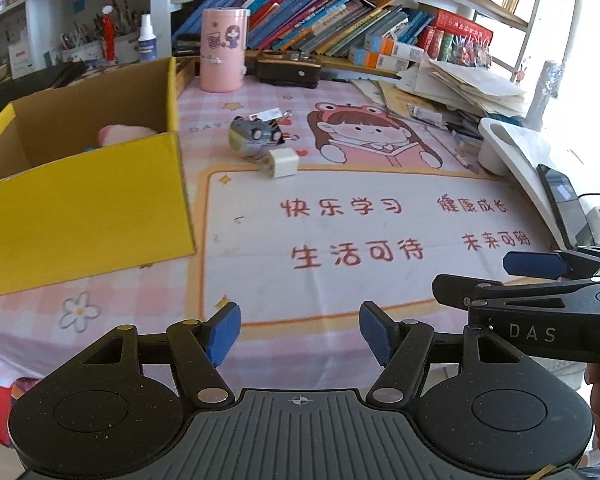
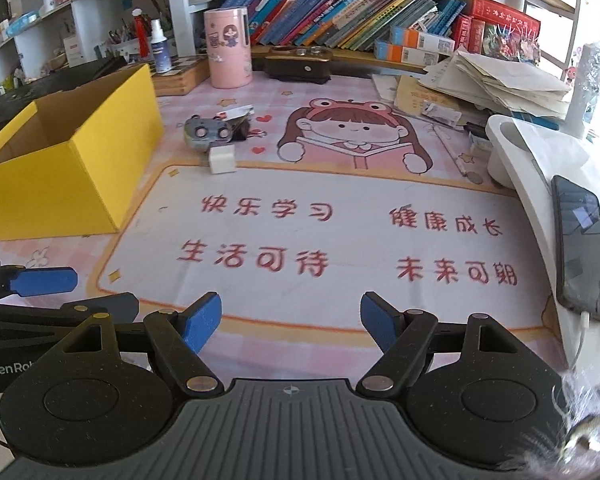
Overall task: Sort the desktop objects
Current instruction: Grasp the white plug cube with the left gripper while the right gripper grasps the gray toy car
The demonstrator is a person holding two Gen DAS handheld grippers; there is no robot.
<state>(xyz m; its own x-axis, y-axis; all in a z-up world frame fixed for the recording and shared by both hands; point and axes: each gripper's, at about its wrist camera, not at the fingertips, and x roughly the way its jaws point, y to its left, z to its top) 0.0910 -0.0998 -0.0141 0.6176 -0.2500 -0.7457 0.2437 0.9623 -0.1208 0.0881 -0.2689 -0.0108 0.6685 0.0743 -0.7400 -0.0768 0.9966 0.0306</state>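
On the pink cartoon desk mat (image 1: 340, 288) an open yellow cardboard box (image 1: 84, 208) (image 2: 52, 196) stands at the left, with something pink (image 1: 120, 134) inside. Right of the box lie a grey toy with round eyes (image 1: 248, 136) (image 2: 206, 134), a white charger cube (image 1: 282, 163) (image 2: 222, 160) and a tagged black clip (image 1: 274, 116). My left gripper (image 1: 300, 334) hovers open and empty over the mat's near edge. Beside it on the right, my right gripper (image 2: 291, 324) (image 1: 500, 280) is also open and empty. Both are well short of the objects.
A pink cylinder (image 2: 227, 48) and a black case (image 2: 298, 64) stand at the back below a row of books. At the right are a paper pile (image 2: 500, 80) and a white stand (image 2: 512, 148) carrying a plugged-in phone (image 2: 582, 240).
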